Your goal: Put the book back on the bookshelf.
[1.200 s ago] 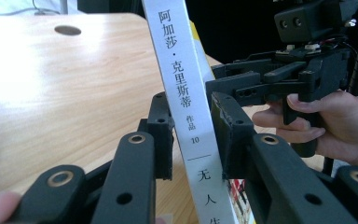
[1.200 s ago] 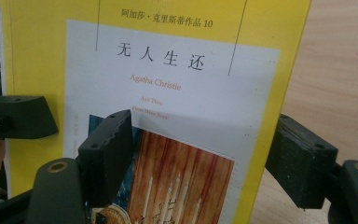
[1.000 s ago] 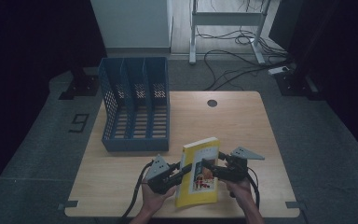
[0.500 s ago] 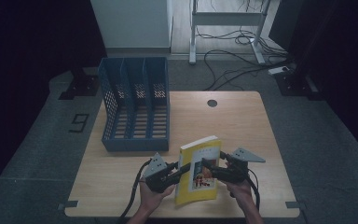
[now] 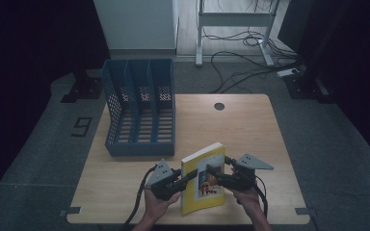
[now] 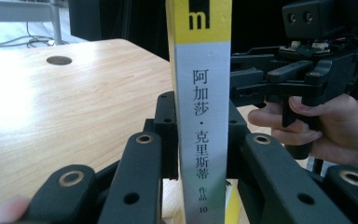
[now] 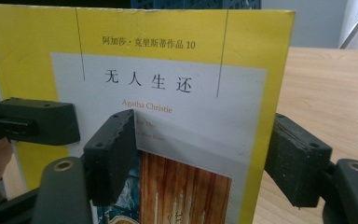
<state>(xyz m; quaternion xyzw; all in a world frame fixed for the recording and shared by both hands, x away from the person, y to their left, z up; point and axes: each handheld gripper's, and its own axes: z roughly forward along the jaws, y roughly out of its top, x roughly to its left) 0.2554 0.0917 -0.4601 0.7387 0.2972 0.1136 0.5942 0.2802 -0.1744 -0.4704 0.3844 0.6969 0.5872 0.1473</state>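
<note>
You are standing at the near edge of a pale wooden counter (image 5: 250,130), your forearms entering from the bottom of the high view. Both of your hands sit close to that near edge, a little right of centre. A blue three-slot file rack (image 5: 139,108) stands on the far left part of the counter, its open front facing you. Bare wood lies between the rack and your hands, and the whole right half out to the far edge is open, broken by a small round cable hole (image 5: 218,106) near the far side.

You hold a yellow paperback book (image 5: 203,179) upright and tilted between your two hands, just above the counter near its front edge. Your left tongs (image 6: 203,140) are clenched on the book's spine, one jaw pressed on each cover. Your right tongs (image 7: 200,158) straddle the book's outer edge with the jaws spread wide; one jaw lies over the front cover, the other stands clear beyond the edge, so they look released.

The book has a yellow cover with a white panel, black Chinese characters, the name Agatha Christie in orange, and a brown illustration below. Its spine is white under a yellow top.
</note>
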